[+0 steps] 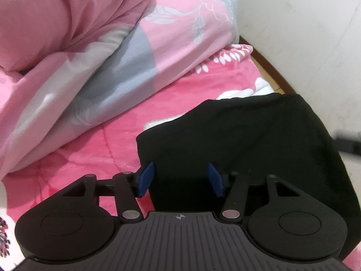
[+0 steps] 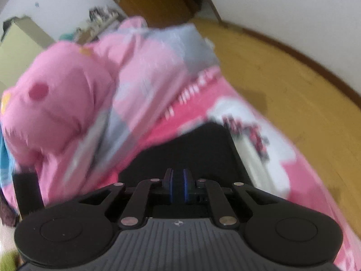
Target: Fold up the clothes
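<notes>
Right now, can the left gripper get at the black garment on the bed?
Probably yes. The left gripper is open right over the black garment, its blue pads apart above the fabric, with nothing in between.

The right gripper (image 2: pixel 178 186) points down over a black garment (image 2: pixel 191 149) lying on a bed with a bright pink flowered blanket (image 2: pixel 300 176). Its blue-edged jaws stand almost together, and something dark shows in the narrow gap, though blur hides whether cloth is pinched. A pink and grey quilt (image 2: pixel 135 85) is heaped along the bed's far side, with a pink pillow (image 2: pixel 58 99) on it. A wooden floor (image 2: pixel 282 79) runs past the bed's right edge.
</notes>
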`<state>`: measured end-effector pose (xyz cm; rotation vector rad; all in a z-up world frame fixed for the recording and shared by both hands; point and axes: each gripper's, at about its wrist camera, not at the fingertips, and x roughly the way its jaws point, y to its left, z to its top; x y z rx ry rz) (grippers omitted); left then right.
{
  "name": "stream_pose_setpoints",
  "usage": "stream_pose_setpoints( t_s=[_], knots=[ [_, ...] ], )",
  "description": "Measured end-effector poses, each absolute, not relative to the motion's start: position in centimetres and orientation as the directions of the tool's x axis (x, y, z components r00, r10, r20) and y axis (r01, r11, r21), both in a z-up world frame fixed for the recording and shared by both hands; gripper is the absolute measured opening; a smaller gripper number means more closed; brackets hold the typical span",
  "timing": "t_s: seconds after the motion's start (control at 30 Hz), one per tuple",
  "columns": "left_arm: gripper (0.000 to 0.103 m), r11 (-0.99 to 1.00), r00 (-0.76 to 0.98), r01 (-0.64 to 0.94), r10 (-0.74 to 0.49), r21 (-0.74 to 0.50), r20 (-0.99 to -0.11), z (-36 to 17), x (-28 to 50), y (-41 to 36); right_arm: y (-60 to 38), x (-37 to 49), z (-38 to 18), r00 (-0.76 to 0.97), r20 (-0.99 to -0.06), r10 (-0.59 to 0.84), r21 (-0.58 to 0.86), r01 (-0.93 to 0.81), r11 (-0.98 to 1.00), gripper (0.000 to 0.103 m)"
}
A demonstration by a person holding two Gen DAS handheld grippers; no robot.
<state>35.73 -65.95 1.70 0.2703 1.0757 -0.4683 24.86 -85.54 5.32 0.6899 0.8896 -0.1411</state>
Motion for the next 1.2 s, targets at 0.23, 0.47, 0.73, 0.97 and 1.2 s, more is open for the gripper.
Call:
stream_pose_setpoints(
  t_s=[0.23,0.47,0.73,0.97,1.2],
  knots=[
    [0.054,0.859,0.426,0.510,-0.205,0.047,-0.881,2.4,33.8,-65.8,-85.4,17.8,5.1,0.666,-0.744,0.046,0.485,0.492,0.722,0.010],
    [0.054,0.836,0.412,0.541,-0.173,0.087,-0.895,3.9,30.8,-64.8,-78.6,14.1,6.2,0.616,-0.782,0.099,0.393,0.364,0.844,0.012],
    [0.071,0.786,0.395,0.615,-0.231,0.069,-0.889,10.7,22.0,-60.0,-74.3,8.5,10.2,0.489,-0.869,-0.075,0.197,0.480,0.855,0.044],
    [0.101,0.752,0.401,0.653,-0.442,-0.087,-0.803,18.7,15.8,-55.7,-71.3,4.3,15.6,0.395,-0.894,-0.210,0.071,0.587,0.806,0.067],
    [0.102,0.765,0.423,0.627,-0.492,-0.146,-0.761,26.1,12.5,-51.4,-66.8,0.6,23.6,0.352,-0.885,-0.303,0.015,0.674,0.739,0.077]
  ],
)
